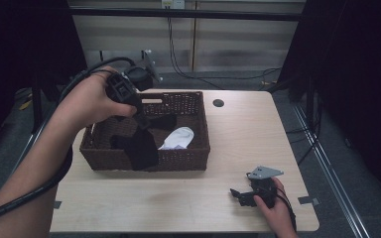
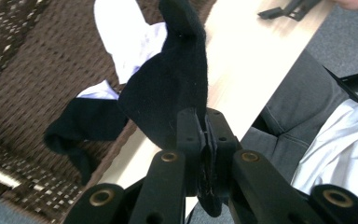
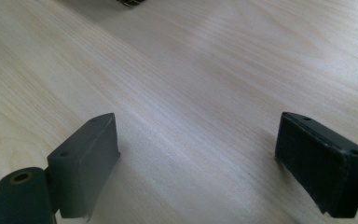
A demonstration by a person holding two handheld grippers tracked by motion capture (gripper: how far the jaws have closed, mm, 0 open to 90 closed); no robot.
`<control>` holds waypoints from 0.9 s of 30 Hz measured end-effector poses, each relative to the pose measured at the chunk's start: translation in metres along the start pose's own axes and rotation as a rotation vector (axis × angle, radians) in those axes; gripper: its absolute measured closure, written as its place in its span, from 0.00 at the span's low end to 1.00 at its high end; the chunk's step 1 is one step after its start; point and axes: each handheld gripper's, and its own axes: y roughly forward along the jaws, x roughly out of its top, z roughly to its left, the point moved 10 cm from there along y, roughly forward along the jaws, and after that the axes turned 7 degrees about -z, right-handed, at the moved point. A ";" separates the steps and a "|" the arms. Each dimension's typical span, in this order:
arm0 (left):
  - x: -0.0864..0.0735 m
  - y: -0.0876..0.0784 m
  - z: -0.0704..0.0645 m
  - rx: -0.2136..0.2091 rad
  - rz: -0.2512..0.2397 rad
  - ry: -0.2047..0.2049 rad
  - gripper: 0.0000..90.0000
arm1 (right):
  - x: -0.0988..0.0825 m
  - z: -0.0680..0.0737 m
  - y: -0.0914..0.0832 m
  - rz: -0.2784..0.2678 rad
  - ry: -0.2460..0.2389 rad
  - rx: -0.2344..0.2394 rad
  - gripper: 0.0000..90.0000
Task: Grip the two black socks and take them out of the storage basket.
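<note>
Our left gripper (image 1: 141,121) has its fingers clamped on a black sock (image 1: 143,146), lifting it above the basket (image 1: 99,161) to take it out, we judge. Our right gripper (image 1: 243,196) rests fingers apart on the desk (image 1: 238,134) beside the basket, likely waiting.

Basket (image 1: 188,151): we see dark brown wicker, its weave flecked with lighter spots.
Held sock (image 2: 172,79): we see plain black, pinched in the black left gripper (image 2: 205,135).
Second dark sock (image 2: 81,123): black, in the basket.
White sock (image 1: 178,138): white, right of the black ones.
Table (image 1: 238,134): we see pale wood grain.
Right gripper (image 1: 242,196): black, with a grey plate on top.
Trousers (image 2: 298,116): grey.
Shirt (image 2: 340,144): white.
</note>
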 end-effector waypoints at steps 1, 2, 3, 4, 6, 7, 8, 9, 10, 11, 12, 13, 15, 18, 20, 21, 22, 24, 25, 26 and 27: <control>-0.001 0.002 -0.003 -0.005 0.000 0.002 0.96 | 0.000 0.000 0.000 0.001 0.002 0.000 0.14; -0.002 0.005 -0.005 -0.007 -0.001 0.002 0.96 | 0.000 0.000 0.000 0.001 0.001 -0.001 0.14; -0.003 0.008 -0.007 -0.011 0.003 0.008 0.96 | 0.000 0.000 0.000 0.001 0.001 -0.001 0.14; -0.004 0.011 -0.008 -0.016 0.010 0.015 0.96 | 0.000 0.000 0.000 0.000 0.001 -0.001 0.14; -0.006 0.019 -0.012 -0.021 0.019 0.017 0.96 | 0.000 0.000 0.000 0.000 0.000 -0.001 0.14; -0.007 0.023 -0.013 -0.025 0.026 0.022 0.96 | 0.000 0.000 0.000 0.000 0.000 -0.001 0.14; -0.009 0.026 -0.014 -0.029 0.036 0.034 0.96 | 0.000 0.000 0.000 0.000 0.000 -0.001 0.14; -0.009 0.030 -0.016 -0.033 0.033 0.032 0.96 | 0.000 0.000 0.000 0.000 -0.001 -0.001 0.14; -0.010 0.034 -0.018 -0.040 0.033 0.037 0.96 | 0.000 0.000 0.000 0.000 0.000 -0.001 0.14; -0.011 0.038 -0.020 -0.043 0.036 0.045 0.96 | 0.000 0.000 0.000 -0.002 0.000 0.000 0.14; -0.012 0.041 -0.021 -0.049 0.043 0.057 0.96 | 0.000 0.000 0.000 -0.002 0.000 0.000 0.14; -0.013 0.045 -0.023 -0.057 0.048 0.065 0.96 | 0.000 0.000 0.000 -0.002 0.000 0.000 0.14; -0.014 0.049 -0.024 -0.062 0.047 0.066 0.96 | 0.000 0.000 0.000 -0.002 0.000 -0.001 0.14; -0.019 0.066 -0.028 -0.084 0.049 0.063 0.96 | 0.000 0.000 0.000 -0.002 0.001 0.000 0.14; -0.023 0.074 -0.029 -0.100 0.069 0.077 0.95 | 0.000 0.000 0.000 -0.001 0.001 0.000 0.14; -0.024 0.079 -0.029 -0.106 0.072 0.077 0.96 | 0.000 0.000 0.000 -0.002 0.000 0.000 0.14; -0.026 0.084 -0.030 -0.110 0.077 0.078 0.95 | 0.000 0.000 0.000 -0.002 0.001 -0.001 0.14; -0.030 0.094 -0.030 -0.111 0.089 0.077 0.95 | 0.000 0.000 0.000 -0.002 0.001 -0.001 0.14; -0.031 0.099 -0.031 -0.116 0.090 0.074 0.95 | 0.000 0.000 0.000 -0.002 0.001 -0.001 0.14; -0.031 0.099 -0.031 -0.116 0.090 0.074 0.95 | 0.000 0.000 0.000 -0.002 0.001 -0.001 0.14; -0.033 0.107 -0.030 -0.124 0.096 0.078 0.95 | 0.000 0.000 0.000 -0.002 0.001 -0.001 0.14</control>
